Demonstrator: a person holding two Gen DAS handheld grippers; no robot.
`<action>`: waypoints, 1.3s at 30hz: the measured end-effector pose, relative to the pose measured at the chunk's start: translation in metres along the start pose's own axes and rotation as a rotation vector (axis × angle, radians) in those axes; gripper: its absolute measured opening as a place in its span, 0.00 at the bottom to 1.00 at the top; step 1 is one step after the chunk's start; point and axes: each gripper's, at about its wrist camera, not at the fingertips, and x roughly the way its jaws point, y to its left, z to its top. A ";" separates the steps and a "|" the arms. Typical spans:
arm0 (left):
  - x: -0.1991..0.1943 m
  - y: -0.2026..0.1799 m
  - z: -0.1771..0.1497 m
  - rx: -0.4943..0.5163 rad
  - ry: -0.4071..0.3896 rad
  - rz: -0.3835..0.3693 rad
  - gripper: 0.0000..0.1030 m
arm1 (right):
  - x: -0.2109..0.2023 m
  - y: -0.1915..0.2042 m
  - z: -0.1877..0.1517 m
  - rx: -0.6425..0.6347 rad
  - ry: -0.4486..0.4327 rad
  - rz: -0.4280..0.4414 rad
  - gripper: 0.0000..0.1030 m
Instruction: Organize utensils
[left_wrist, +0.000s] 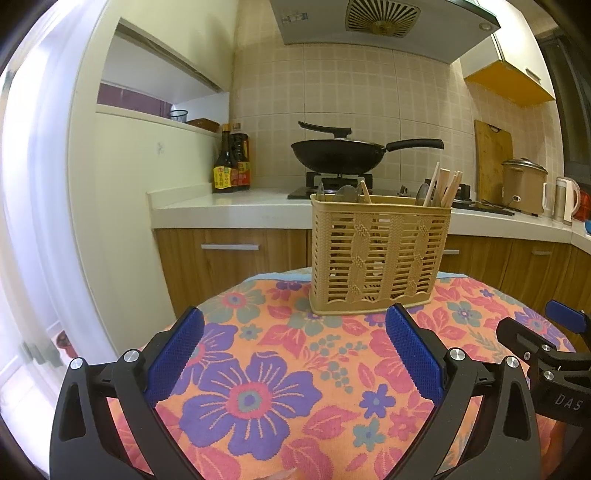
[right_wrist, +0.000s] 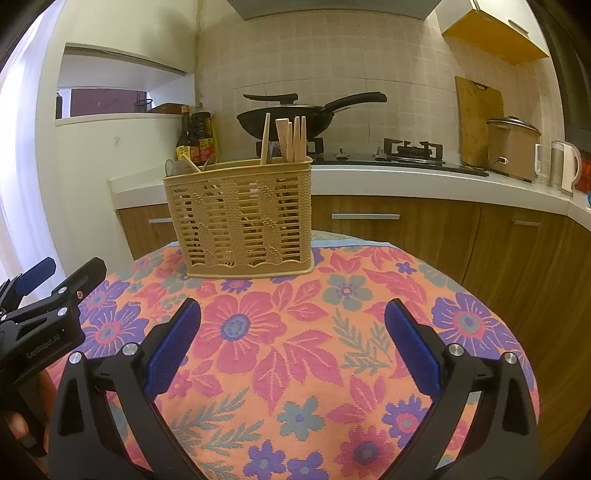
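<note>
A tan slatted plastic utensil basket (left_wrist: 378, 254) stands upright at the far side of a round table with a floral cloth (left_wrist: 258, 369). Wooden chopsticks (left_wrist: 448, 186) stick up from its right compartment, and spoons with one chopstick (left_wrist: 347, 192) from its left. My left gripper (left_wrist: 295, 325) is open and empty, low over the cloth in front of the basket. In the right wrist view the basket (right_wrist: 240, 218) stands ahead to the left, with chopsticks (right_wrist: 291, 138) upright. My right gripper (right_wrist: 291, 317) is open and empty over the cloth (right_wrist: 295, 350).
The right gripper shows at the right edge of the left wrist view (left_wrist: 546, 354); the left one shows at the left edge of the right wrist view (right_wrist: 40, 310). Behind the table runs a kitchen counter (left_wrist: 229, 206) with sauce bottles (left_wrist: 231, 162), a wok (left_wrist: 340, 151), rice cooker (left_wrist: 522, 184).
</note>
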 end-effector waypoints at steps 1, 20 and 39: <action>0.000 0.000 0.000 0.000 0.000 0.002 0.93 | 0.000 0.000 0.000 0.001 0.002 0.001 0.92; 0.000 0.000 -0.001 -0.002 0.000 0.000 0.93 | 0.004 -0.002 0.000 0.012 0.025 0.007 0.92; 0.001 0.000 -0.001 0.001 0.004 -0.007 0.93 | 0.006 -0.004 0.000 0.019 0.035 0.010 0.92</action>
